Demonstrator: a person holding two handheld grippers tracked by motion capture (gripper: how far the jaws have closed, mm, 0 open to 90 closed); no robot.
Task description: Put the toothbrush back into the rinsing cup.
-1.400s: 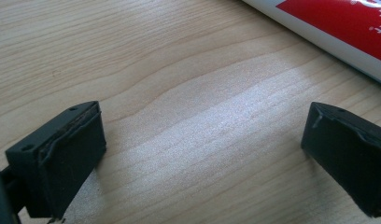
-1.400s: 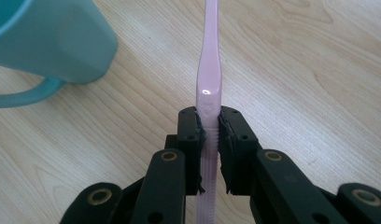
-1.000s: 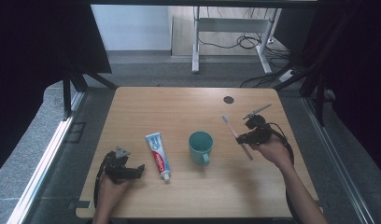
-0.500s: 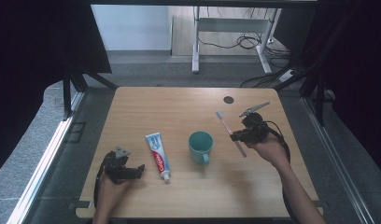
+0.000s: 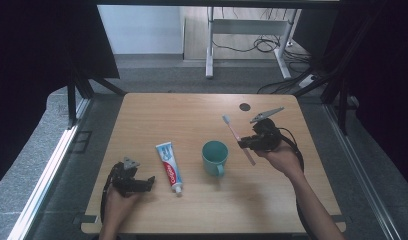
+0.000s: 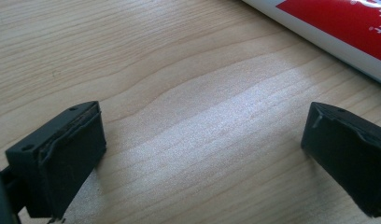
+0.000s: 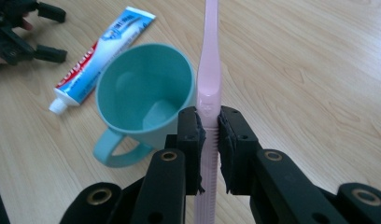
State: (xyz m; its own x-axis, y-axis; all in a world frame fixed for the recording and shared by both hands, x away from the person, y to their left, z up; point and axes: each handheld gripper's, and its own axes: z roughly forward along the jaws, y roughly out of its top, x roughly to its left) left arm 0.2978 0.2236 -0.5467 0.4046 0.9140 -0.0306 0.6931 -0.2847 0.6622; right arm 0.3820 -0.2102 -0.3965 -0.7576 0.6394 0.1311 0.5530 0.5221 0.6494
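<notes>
My right gripper point(image 5: 246, 142) point(image 7: 210, 130) is shut on a pink toothbrush point(image 5: 237, 138) point(image 7: 210, 70), gripping its handle near the middle and holding it above the table. The brush head points away toward the far side. A teal mug point(image 5: 214, 157) point(image 7: 141, 103) stands upright just left of that gripper, empty, with its handle toward the person. A red, white and blue toothpaste tube point(image 5: 170, 165) point(image 7: 97, 54) lies flat left of the mug. My left gripper point(image 5: 147, 183) point(image 6: 202, 154) rests open on the wood near the front left, next to the tube point(image 6: 338, 32), with nothing between its jaws.
The wooden table point(image 5: 192, 115) has a small dark round hole point(image 5: 245, 106) near its far right. Beyond the table's far edge stand a desk frame and cables on the floor point(image 5: 252, 45). Dark curtains hang at both sides.
My right gripper has lifted the toothbrush and carried it a little leftward, closer to the mug. The left gripper has stayed still.
</notes>
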